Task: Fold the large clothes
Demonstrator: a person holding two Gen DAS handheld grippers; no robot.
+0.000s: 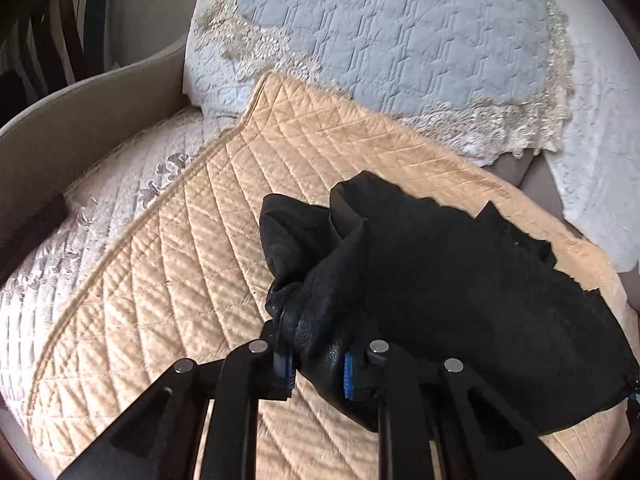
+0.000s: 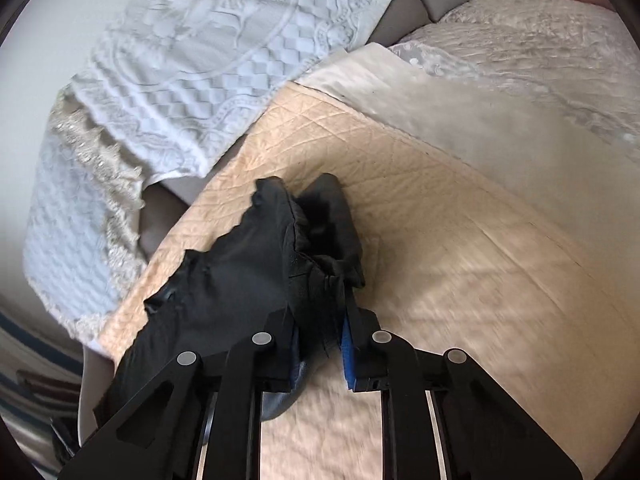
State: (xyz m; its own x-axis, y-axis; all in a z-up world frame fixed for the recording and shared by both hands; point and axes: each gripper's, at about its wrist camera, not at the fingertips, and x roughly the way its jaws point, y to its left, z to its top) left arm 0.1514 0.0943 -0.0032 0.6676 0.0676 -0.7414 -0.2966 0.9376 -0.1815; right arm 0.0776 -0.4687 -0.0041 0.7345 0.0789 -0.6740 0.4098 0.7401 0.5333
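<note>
A black garment [image 1: 440,280] hangs bunched between both grippers above a peach quilted cover [image 1: 192,240] on a sofa seat. My left gripper [image 1: 318,364] is shut on one bunched corner of the garment; the cloth fills the gap between its blue pads. In the right wrist view the same garment [image 2: 240,272] stretches off to the left, and my right gripper [image 2: 320,344] is shut on its other bunched end. The peach cover [image 2: 440,240] lies beneath it.
White and pale-blue quilted covers with lace trim [image 1: 400,48] drape the sofa back. A beige armrest [image 1: 80,112] curves at the left. A white patterned cover [image 2: 224,52] and a cream quilted cushion [image 2: 520,40] lie behind the seat in the right wrist view.
</note>
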